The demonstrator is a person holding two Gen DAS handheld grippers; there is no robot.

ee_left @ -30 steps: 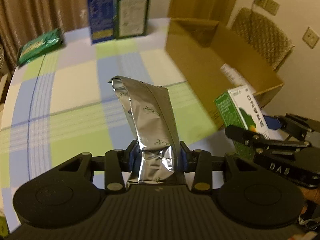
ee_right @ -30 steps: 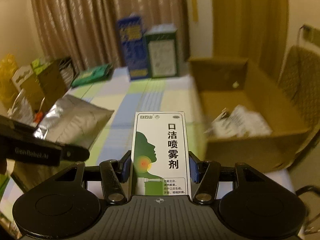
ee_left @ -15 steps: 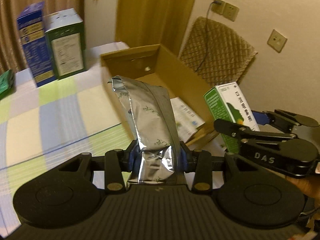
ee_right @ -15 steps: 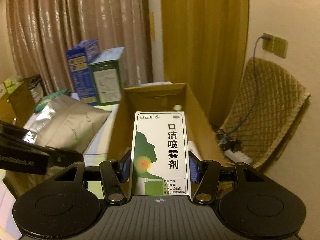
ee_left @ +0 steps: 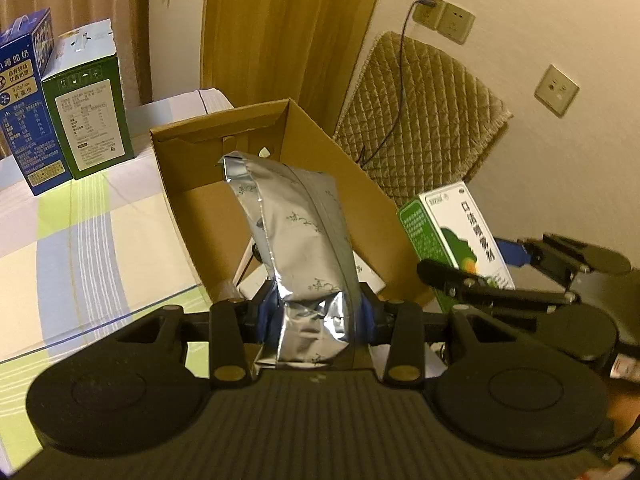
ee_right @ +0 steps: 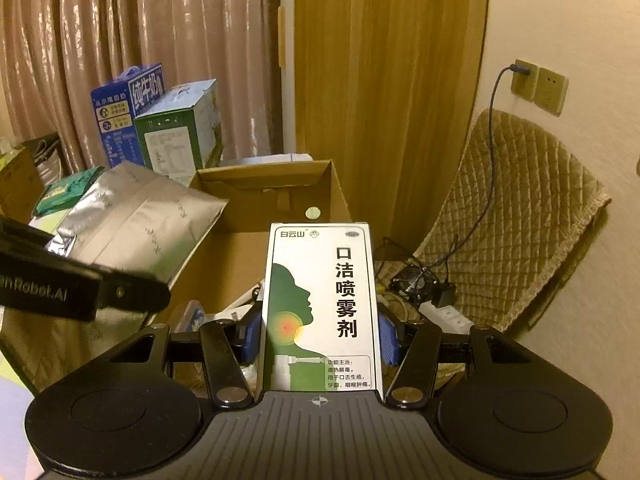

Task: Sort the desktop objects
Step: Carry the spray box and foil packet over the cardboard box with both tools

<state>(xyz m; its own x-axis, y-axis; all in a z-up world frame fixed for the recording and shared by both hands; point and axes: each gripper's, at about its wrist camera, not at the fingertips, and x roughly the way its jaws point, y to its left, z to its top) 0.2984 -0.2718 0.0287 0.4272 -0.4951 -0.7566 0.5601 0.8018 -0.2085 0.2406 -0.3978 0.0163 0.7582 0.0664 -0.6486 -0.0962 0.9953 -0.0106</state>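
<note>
Gripping a silver foil pouch (ee_left: 296,248) by its crumpled lower end, my left claw (ee_left: 314,316) has its blue pads pressed into both sides of the foil. The pouch stands up and leans away from me, its sealed top edge in front of the far wall of the open cardboard box (ee_left: 180,184).

My right claw (ee_right: 320,336) is closed on a white and green spray carton (ee_right: 320,304), the pads tight against its two long edges. The carton stands upright with its printed face toward me, a green head in profile and a column of black characters on it. It too is held in front of the cardboard box, at the box's right side, while the pouch sits at the box's left side in the right wrist view.

Inside the box, on its floor, lie some white papers or packets, partly hidden behind what I hold. The box rests on a surface (ee_left: 80,248) covered with a checked cloth of pale green, blue and cream. Left of the box, at the far edge of that surface, a blue milk carton (ee_left: 24,100) and a green carton (ee_left: 90,108) stand side by side, touching. Right of the box, a quilted tan cover (ee_right: 520,216) hangs over a chair by the wall, and a cable runs from a wall socket (ee_right: 524,74) above it.
</note>
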